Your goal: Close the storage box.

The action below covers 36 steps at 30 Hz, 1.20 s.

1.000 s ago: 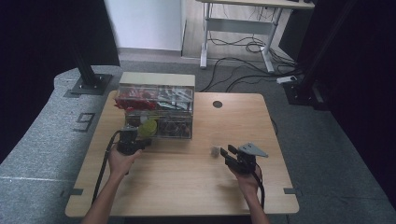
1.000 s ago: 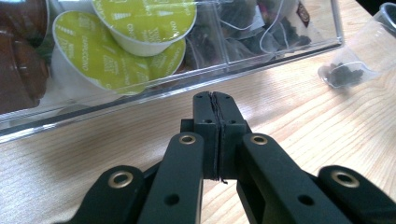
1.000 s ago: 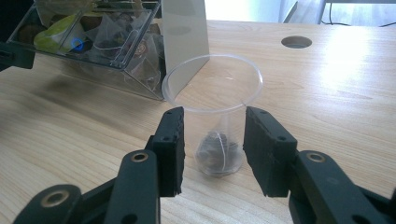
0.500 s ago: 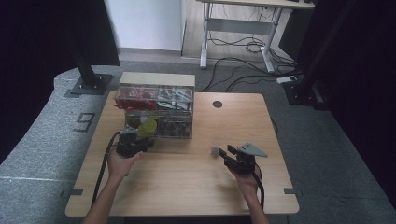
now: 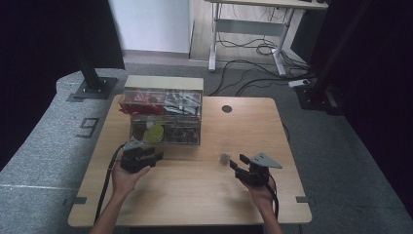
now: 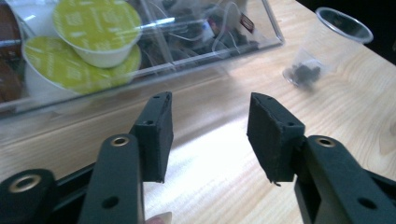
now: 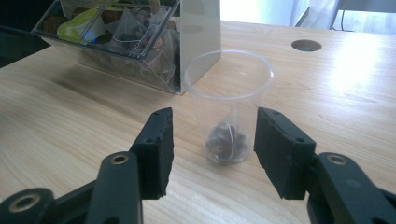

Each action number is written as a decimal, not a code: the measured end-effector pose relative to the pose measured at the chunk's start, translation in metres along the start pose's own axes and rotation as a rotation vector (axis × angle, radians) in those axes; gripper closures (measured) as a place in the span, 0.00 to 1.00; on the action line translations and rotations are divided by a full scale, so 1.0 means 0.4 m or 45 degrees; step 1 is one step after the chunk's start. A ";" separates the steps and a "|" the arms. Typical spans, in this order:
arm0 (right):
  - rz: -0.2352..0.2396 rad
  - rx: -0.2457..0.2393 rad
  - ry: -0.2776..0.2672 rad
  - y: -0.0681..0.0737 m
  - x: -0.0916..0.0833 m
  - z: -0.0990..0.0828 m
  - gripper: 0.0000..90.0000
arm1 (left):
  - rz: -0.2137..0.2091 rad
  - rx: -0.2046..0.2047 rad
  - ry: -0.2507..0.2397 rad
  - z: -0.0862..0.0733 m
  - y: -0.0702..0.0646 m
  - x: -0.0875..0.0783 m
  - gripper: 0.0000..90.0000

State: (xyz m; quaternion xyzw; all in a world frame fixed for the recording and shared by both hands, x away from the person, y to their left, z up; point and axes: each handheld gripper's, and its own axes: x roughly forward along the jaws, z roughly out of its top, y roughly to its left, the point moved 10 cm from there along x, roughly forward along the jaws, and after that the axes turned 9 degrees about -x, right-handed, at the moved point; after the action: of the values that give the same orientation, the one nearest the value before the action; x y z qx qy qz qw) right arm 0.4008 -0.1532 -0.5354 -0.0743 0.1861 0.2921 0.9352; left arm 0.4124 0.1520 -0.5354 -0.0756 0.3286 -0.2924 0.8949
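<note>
A clear plastic cup with a tea bag at its bottom stands upright on the counter, near the clear organiser box. My right fingers have just been opening and stand spread before it, ready to close. My left fingers have just been opening too, spread and empty near the box.

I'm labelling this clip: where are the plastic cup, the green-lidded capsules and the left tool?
plastic cup (image 7: 227, 100), right gripper view, its clear side wall.
green-lidded capsules (image 6: 95, 21), left gripper view, one capsule's lid.
left tool (image 6: 210, 135), left gripper view, midway between its tips.
</note>
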 end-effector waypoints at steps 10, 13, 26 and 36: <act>-0.025 0.004 0.001 -0.017 -0.062 -0.040 0.44 | -0.009 0.056 0.033 -0.103 -0.031 -0.009 0.48; -0.058 0.014 0.016 -0.030 -0.089 -0.068 0.43 | 0.000 0.061 0.042 -0.131 -0.030 -0.017 0.48; -0.094 0.090 0.135 -0.092 -0.113 -0.192 0.42 | 0.105 0.041 0.123 -0.226 0.028 -0.027 0.46; -0.117 0.055 0.177 -0.087 -0.101 -0.207 0.42 | 0.115 0.021 0.145 -0.234 0.046 -0.027 0.45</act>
State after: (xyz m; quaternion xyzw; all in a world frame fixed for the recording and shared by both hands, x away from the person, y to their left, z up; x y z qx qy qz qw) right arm 0.3649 -0.2232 -0.5945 -0.0828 0.2533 0.2390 0.9337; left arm 0.3554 0.1786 -0.6079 -0.0366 0.3795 -0.2583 0.8876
